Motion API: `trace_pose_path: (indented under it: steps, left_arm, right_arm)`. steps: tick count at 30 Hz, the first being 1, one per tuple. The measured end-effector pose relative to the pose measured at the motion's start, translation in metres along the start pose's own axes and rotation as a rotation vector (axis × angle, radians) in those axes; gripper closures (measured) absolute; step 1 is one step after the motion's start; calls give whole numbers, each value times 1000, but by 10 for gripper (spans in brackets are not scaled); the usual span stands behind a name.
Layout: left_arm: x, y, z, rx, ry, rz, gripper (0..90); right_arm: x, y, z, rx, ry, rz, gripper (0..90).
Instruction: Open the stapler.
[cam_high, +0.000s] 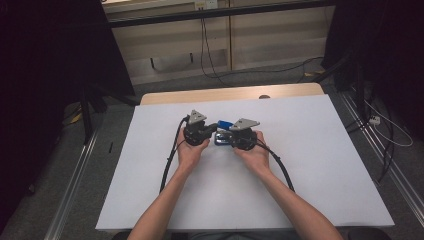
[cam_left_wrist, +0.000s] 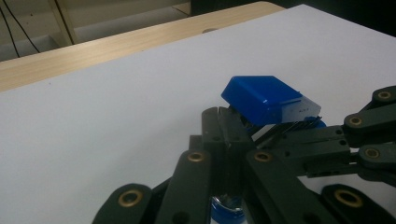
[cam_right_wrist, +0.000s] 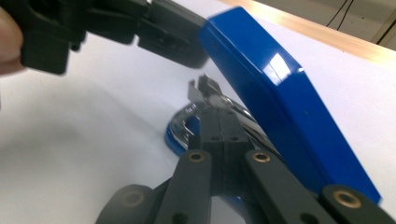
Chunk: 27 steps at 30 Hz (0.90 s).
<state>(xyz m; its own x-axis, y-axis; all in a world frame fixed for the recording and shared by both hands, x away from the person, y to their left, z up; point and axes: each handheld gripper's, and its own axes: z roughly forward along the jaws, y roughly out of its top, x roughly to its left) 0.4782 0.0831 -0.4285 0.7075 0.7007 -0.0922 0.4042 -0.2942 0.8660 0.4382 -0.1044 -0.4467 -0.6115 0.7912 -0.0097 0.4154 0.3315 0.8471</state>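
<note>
A blue stapler (cam_high: 223, 124) lies at the middle of the white table (cam_high: 310, 160), its blue lid (cam_left_wrist: 261, 99) swung up off the metal rail (cam_right_wrist: 203, 91). My left gripper (cam_left_wrist: 224, 122) is shut, and its tips touch the lid's raised end from below. In the right gripper view the left gripper (cam_right_wrist: 180, 35) sits against that end of the lid (cam_right_wrist: 280, 93). My right gripper (cam_right_wrist: 217, 114) is shut on the stapler's metal rail, just above the blue base (cam_right_wrist: 175, 137). In the high view the left gripper (cam_high: 216, 128) and right gripper (cam_high: 229, 138) meet at the stapler.
A wooden strip (cam_high: 230, 93) runs along the table's far edge. Black cables (cam_high: 172, 155) trail from both grippers toward the near edge. Floor cables (cam_high: 385, 125) and dark stands (cam_high: 92, 100) flank the table.
</note>
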Motion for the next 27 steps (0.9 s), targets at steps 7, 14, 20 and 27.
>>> trace_pose_path:
  steps: [7,14,20,27]
  left_arm:
    - [-1,3,0,-4,-1,-3,900]
    - [0,2,0,0,1,7,900]
    - [1,-1,4,29,19,-13,900]
    - [-1,0,5,14,-14,-9,900]
  right_arm:
    - [4,4,5,-17,-9,5,900]
    - [4,4,10,-58,-40,-6,900]
    - [6,4,11,-72,-57,0,900]
    - [6,6,9,-87,-64,5,900]
